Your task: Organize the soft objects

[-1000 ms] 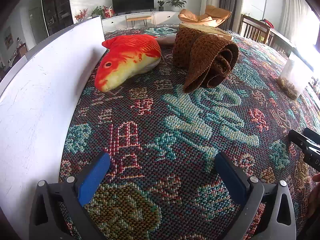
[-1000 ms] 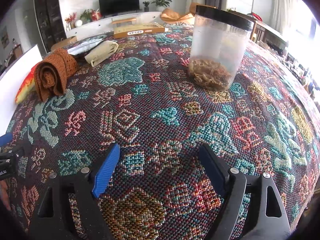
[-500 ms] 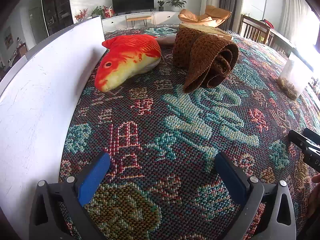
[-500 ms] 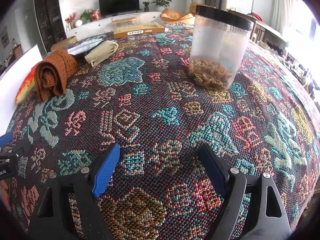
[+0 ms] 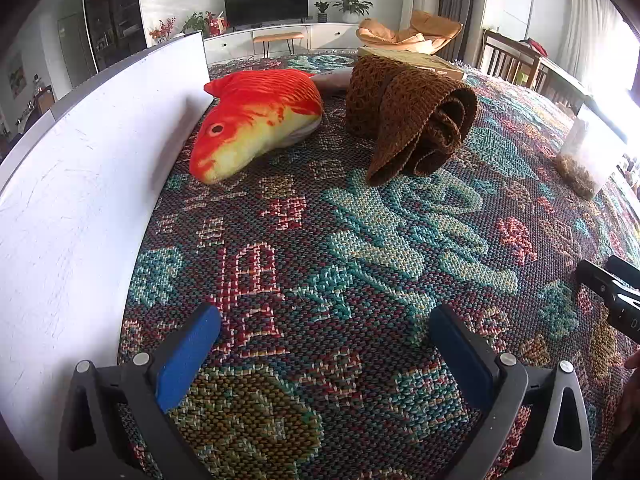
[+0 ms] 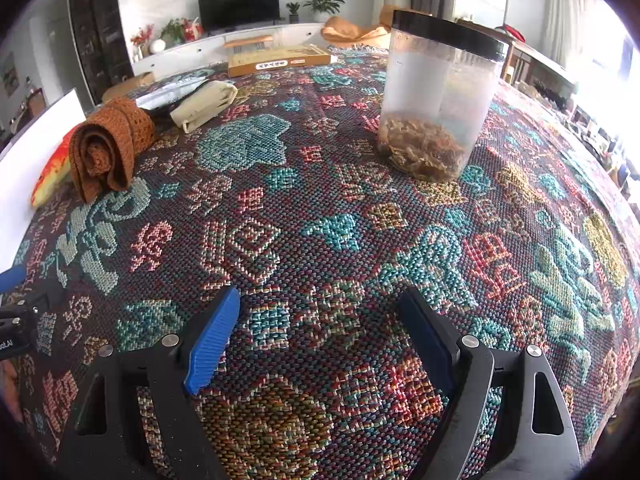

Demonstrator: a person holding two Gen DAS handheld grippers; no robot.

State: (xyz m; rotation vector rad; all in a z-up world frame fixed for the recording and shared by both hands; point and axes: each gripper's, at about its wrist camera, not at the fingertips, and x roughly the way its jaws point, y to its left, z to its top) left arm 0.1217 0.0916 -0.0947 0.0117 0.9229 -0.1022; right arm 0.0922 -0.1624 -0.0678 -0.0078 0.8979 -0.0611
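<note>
A red and yellow plush fish (image 5: 256, 120) lies on the patterned cloth beside a white board (image 5: 80, 184). Right of it sits a rolled brown knitted cloth (image 5: 408, 120), also seen at far left in the right wrist view (image 6: 108, 148), where the fish (image 6: 50, 176) peeks out behind it. A folded cream cloth (image 6: 204, 106) lies further back. My left gripper (image 5: 324, 328) stands open low over the cloth, well short of the fish and roll. My right gripper (image 6: 320, 312) is open too, with nothing between its fingers.
A clear plastic jar (image 6: 436, 104) with a black lid and brown stuff at its bottom stands ahead of the right gripper. A flat yellow box (image 6: 280, 60) and a silvery bag (image 6: 172, 92) lie at the table's far side. The white board walls off the left.
</note>
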